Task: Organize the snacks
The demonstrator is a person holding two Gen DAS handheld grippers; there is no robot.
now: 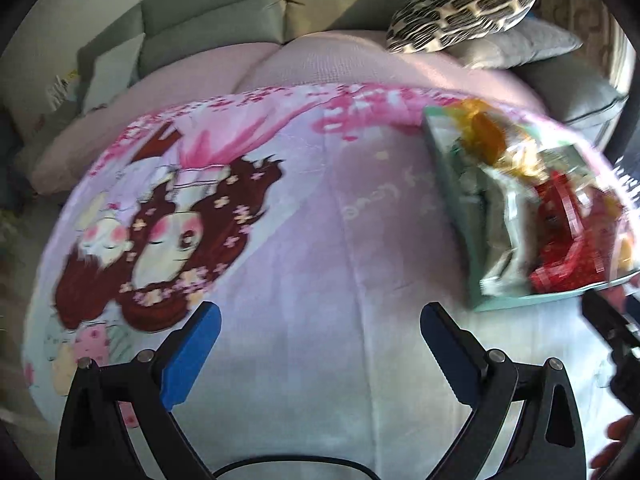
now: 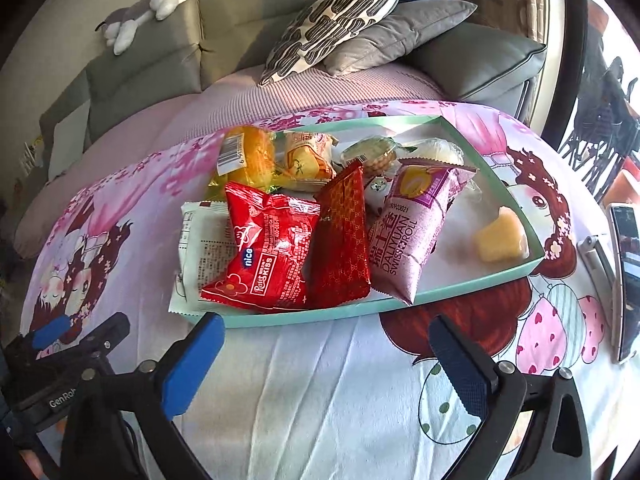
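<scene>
A shallow teal tray (image 2: pixel 452 294) lies on a cartoon-print cloth and holds several snack packets: a red "nice" packet (image 2: pixel 264 256), a dark red packet (image 2: pixel 340 240), a pink Swiss roll packet (image 2: pixel 416 232), orange packets (image 2: pixel 256 156), a white packet (image 2: pixel 200 240) hanging over the left edge, and a yellow piece (image 2: pixel 500 236). My right gripper (image 2: pixel 326 356) is open and empty just in front of the tray. My left gripper (image 1: pixel 320 344) is open and empty over bare cloth, with the tray (image 1: pixel 448 184) to its upper right, blurred.
The cloth (image 2: pixel 320 400) covers a table in front of a grey sofa (image 2: pixel 140 68) with patterned and grey cushions (image 2: pixel 340 16) and a plush toy (image 2: pixel 148 8). A phone (image 2: pixel 626 280) lies at the right edge. The left gripper shows at lower left in the right wrist view (image 2: pixel 72 340).
</scene>
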